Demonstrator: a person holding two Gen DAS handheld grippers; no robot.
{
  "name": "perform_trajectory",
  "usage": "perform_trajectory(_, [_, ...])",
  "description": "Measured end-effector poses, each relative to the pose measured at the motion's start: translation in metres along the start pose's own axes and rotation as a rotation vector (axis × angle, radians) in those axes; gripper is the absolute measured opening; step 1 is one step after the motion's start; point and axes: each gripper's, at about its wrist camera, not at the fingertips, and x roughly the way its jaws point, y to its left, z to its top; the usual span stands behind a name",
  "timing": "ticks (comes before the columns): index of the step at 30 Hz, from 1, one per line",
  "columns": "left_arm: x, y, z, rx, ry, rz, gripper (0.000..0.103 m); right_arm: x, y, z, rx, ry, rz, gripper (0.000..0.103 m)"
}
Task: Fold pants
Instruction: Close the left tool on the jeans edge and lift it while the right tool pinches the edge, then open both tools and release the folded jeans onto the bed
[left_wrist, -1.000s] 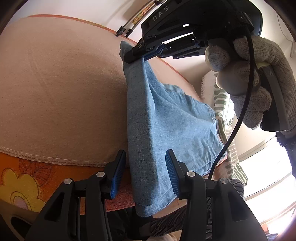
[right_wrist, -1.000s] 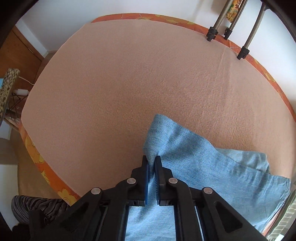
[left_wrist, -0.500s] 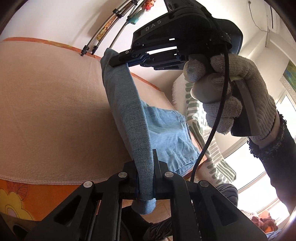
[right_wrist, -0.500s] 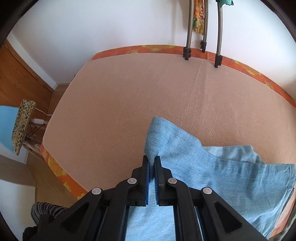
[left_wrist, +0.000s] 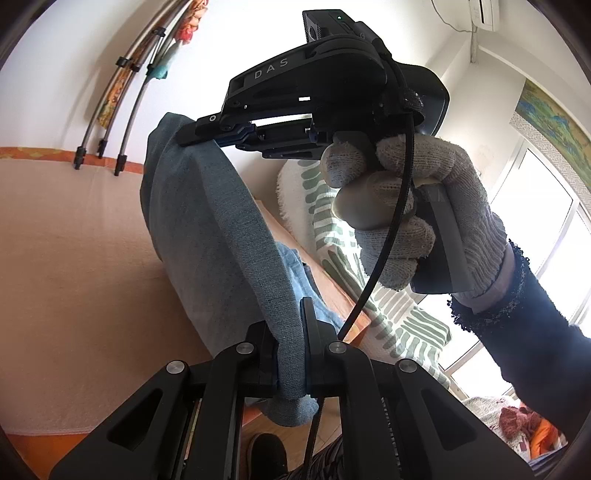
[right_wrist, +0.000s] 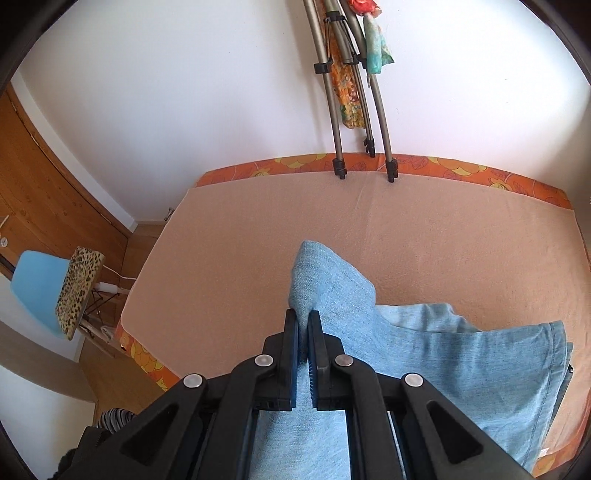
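Observation:
Light blue denim pants (right_wrist: 436, 354) lie on a peach-covered bed (right_wrist: 240, 240), with one end lifted off it. My left gripper (left_wrist: 290, 354) is shut on a bunched edge of the pants (left_wrist: 207, 236) near the bed's front edge. My right gripper (right_wrist: 303, 339) is shut on another corner of the same lifted edge, and in the left wrist view the right gripper (left_wrist: 192, 134) hangs above, held by a gloved hand (left_wrist: 399, 221). The cloth stretches taut between the two grippers. The rest of the pants stays flat on the bed.
Metal poles (right_wrist: 343, 110) with colourful cloth lean on the white wall behind the bed. A striped pillow (left_wrist: 332, 221) lies at the bed's right end by a window (left_wrist: 535, 229). A leopard-print chair (right_wrist: 74, 291) stands on the wooden floor at the left.
My left gripper went from open around the pants edge to shut on it. Both grippers rose and lifted that edge off the bed, and the views tilted up toward the wall.

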Motion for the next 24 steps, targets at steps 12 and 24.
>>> perform_trajectory(12, [0.009, -0.019, 0.001, 0.011, 0.026, 0.002, 0.008, -0.05, -0.056, -0.009, 0.045, -0.088, 0.08, 0.002])
perform_trajectory(24, [-0.073, 0.071, -0.045, -0.145, 0.098, 0.328, 0.009, 0.049, 0.032, 0.0, -0.151, 0.018, 0.167, 0.047])
